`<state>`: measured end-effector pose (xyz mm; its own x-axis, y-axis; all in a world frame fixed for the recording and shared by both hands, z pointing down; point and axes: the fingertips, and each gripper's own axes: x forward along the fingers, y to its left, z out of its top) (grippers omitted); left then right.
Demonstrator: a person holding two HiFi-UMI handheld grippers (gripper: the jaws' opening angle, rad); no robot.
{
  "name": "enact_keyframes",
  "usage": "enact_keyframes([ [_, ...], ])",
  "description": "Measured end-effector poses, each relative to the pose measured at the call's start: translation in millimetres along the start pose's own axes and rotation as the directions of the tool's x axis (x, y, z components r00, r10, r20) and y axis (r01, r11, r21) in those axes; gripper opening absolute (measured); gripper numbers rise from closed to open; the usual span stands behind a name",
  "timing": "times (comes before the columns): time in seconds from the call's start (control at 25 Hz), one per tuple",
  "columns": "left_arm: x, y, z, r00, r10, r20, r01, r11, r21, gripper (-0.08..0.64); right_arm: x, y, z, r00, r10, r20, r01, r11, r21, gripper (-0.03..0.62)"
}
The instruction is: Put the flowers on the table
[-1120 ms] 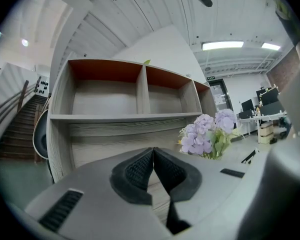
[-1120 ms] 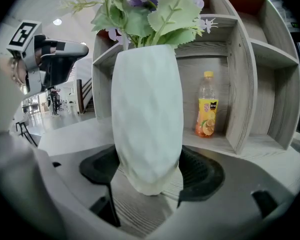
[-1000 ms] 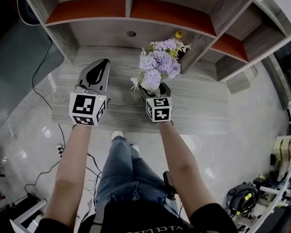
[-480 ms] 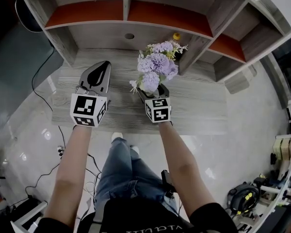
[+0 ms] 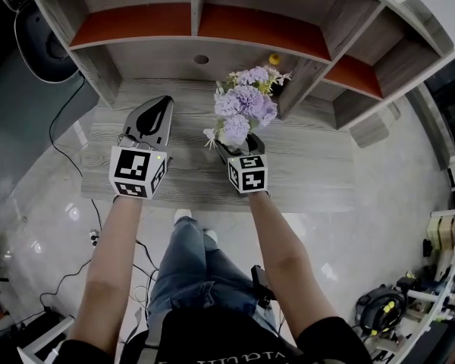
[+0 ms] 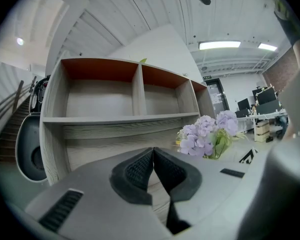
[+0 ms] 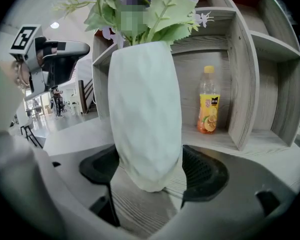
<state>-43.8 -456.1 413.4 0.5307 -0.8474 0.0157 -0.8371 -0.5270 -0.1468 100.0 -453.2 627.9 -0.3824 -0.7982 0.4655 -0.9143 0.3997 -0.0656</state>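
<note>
- Table [image 5: 318, 165]: grey wood-grain top, matt, with fine streaks running along it.
- Shelf unit [image 5: 148, 59]: same grey grained wood; inner panels orange-red, smooth, flat finish.
- Vase [image 7: 145, 104]: white, matt, faintly faceted, ceramic-like.
- Flowers [image 5: 244, 105]: lilac petals soft and matt; leaves look like cloth.
- Bottle [image 7: 208, 106]: clear glossy plastic, yellow printed label.
- Right gripper [image 7: 147, 169]: grey matt plastic shell; pads [image 7: 202, 171] black, finely ribbed, rubbery.
- Floor [image 5: 38, 203]: pale, polished, mirrors the lights.

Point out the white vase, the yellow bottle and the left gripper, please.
white vase [image 7: 145, 109]: right gripper view, middle of its body.
yellow bottle [image 7: 208, 104]: right gripper view, on its label.
left gripper [image 6: 153, 153]: left gripper view, where its shut jaws meet.
</note>
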Motion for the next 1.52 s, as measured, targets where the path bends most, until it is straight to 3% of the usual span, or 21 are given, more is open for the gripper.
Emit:
enact_keyframes([
  [0.28,-1.4,-2.6,8.8,1.0,0.007,0.014,-0.007,1.0,-0.007,0.012,-14.2,6.8,-1.7,0.998,0.045,-0.031,-0.045,0.999,0.019,0.419],
  [0.92,-15.2,-16.2,36.9,0.999,0.029,0.037,-0.029,1.0,-0.007,0.012,-69.2,17.9,2.2,0.978,0.136,-0.16,-0.146,0.988,-0.051,0.417],
  [1.52,-23.7,-27.5,60.2,0.997,0.025,0.069,-0.026,1.0,0.006,0.012,-125.8,14.4,44.1,0.978,0.139,-0.158,-0.157,0.982,-0.109,0.416],
])
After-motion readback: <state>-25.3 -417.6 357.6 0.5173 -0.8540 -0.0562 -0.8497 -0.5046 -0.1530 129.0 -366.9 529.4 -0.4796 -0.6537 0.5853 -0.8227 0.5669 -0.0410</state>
